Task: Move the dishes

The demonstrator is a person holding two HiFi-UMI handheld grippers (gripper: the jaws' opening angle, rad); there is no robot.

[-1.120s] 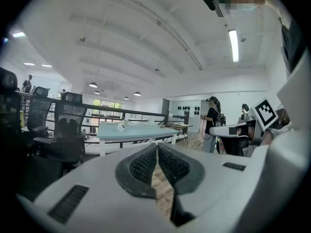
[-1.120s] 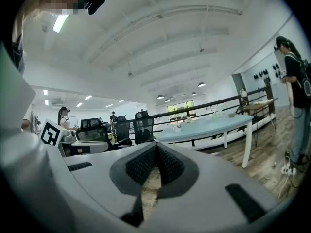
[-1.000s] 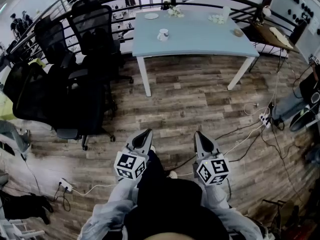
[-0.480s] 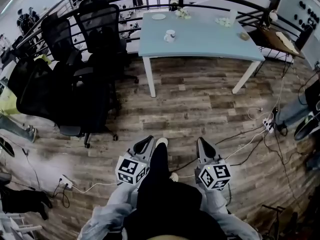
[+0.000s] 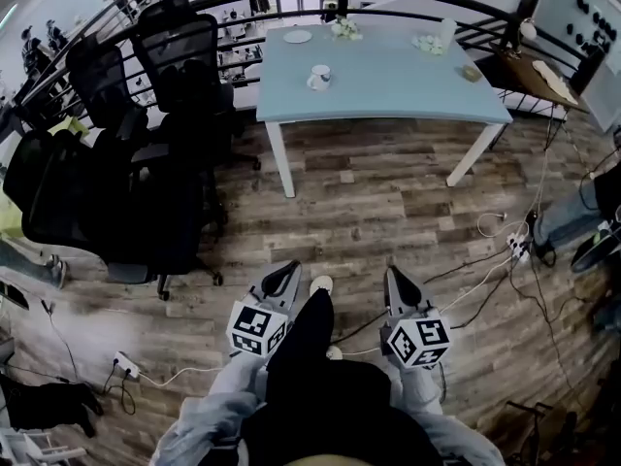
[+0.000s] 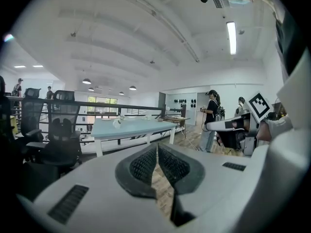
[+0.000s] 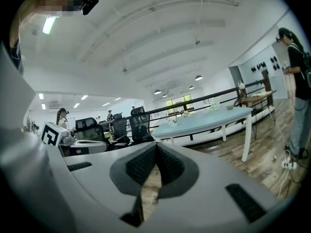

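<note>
The left claw and right claw are both pressed together, holding nothing. The cup and plate sit on the surface at 12 o'clock, well apart from them. Best walk straight in and spread a claw before reaching. Chairs crowd 10 o'clock, and cables trail at 3 o'clock.

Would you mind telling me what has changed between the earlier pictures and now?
The person's leg has swung forward between the left tongs and right tongs, its white shoe now in plain view: a step toward the table. Nothing was taken hold of or let go. Both tongs stayed shut and empty; the cup and plate stayed put.
</note>
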